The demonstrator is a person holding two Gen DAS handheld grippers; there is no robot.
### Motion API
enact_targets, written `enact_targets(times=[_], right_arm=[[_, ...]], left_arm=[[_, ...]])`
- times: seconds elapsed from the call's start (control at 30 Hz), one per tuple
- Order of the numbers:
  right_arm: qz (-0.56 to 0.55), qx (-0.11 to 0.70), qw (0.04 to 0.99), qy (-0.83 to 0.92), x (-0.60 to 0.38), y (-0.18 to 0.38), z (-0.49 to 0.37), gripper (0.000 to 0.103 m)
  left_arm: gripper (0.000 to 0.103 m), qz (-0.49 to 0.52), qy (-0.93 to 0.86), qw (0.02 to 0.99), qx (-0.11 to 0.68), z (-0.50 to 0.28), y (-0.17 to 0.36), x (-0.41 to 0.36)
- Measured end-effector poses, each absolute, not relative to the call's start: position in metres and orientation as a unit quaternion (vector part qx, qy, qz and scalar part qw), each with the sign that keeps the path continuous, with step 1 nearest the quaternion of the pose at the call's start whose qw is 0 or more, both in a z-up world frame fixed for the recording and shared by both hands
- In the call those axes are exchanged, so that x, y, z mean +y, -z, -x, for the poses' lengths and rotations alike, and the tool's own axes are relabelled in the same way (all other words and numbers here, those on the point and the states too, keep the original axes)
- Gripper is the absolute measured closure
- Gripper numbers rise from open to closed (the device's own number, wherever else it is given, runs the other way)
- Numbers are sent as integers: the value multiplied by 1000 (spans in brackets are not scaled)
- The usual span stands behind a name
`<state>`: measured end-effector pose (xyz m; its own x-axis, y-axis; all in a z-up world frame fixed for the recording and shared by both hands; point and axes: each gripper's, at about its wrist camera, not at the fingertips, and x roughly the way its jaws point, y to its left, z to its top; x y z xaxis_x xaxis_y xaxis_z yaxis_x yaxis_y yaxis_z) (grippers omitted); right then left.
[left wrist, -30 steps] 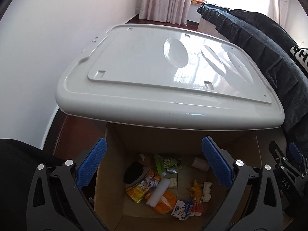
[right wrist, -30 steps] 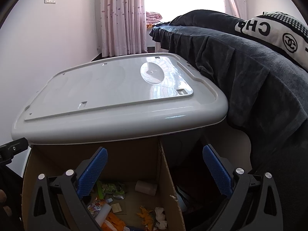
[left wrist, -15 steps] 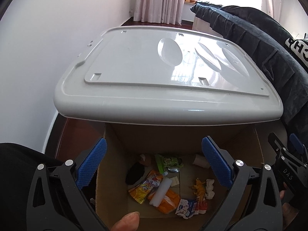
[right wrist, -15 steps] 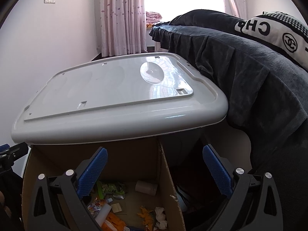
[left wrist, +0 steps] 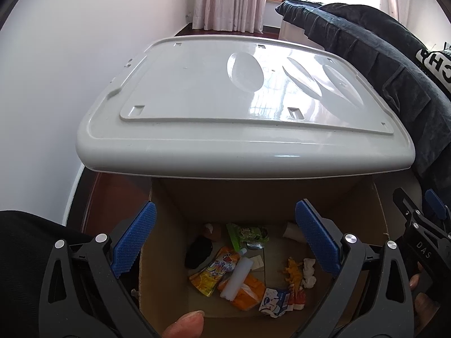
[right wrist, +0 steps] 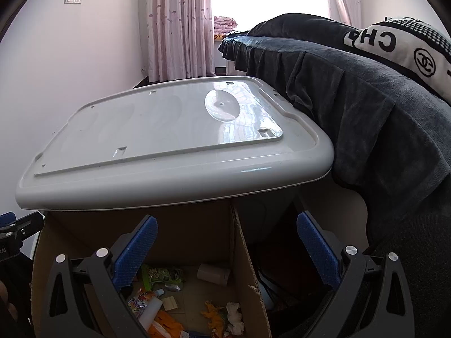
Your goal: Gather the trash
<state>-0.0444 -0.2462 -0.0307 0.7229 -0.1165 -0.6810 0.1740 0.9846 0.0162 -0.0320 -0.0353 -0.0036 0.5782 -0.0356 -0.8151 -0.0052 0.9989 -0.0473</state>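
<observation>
A cardboard box [left wrist: 166, 256] stands on the floor below me, in front of a white plastic table [left wrist: 225, 90]. In it lie several pieces of trash: an orange drink pouch [left wrist: 215, 270], a green wrapper [left wrist: 248, 233], a white tube [left wrist: 236, 277], crumpled tissue [left wrist: 308, 271] and a paper roll [right wrist: 212, 273]. My left gripper [left wrist: 225, 242] is open and empty above the box. My right gripper [right wrist: 225, 253] is open and empty over the box's right wall [right wrist: 248, 267]; it also shows in the left wrist view [left wrist: 422, 231].
A dark blanket [right wrist: 366, 107] drapes over furniture on the right, with a black-and-white cushion [right wrist: 400, 45] on top. A white wall [left wrist: 56, 84] stands on the left. Pink curtains [right wrist: 180, 22] hang at the far window. A thumb tip [left wrist: 186, 324] shows at the bottom.
The left gripper has tilted and risen slightly, so the table top shows more fully. A thumb has come into the bottom of the left view. The right gripper has barely moved.
</observation>
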Motion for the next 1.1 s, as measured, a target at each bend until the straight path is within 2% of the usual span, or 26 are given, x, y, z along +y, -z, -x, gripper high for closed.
enact_targets(times=[1.1], right_arm=[[-39,365,927,78,-247,31,45,5]], left_arm=[[7,13,15,888,459,32,5,-39]])
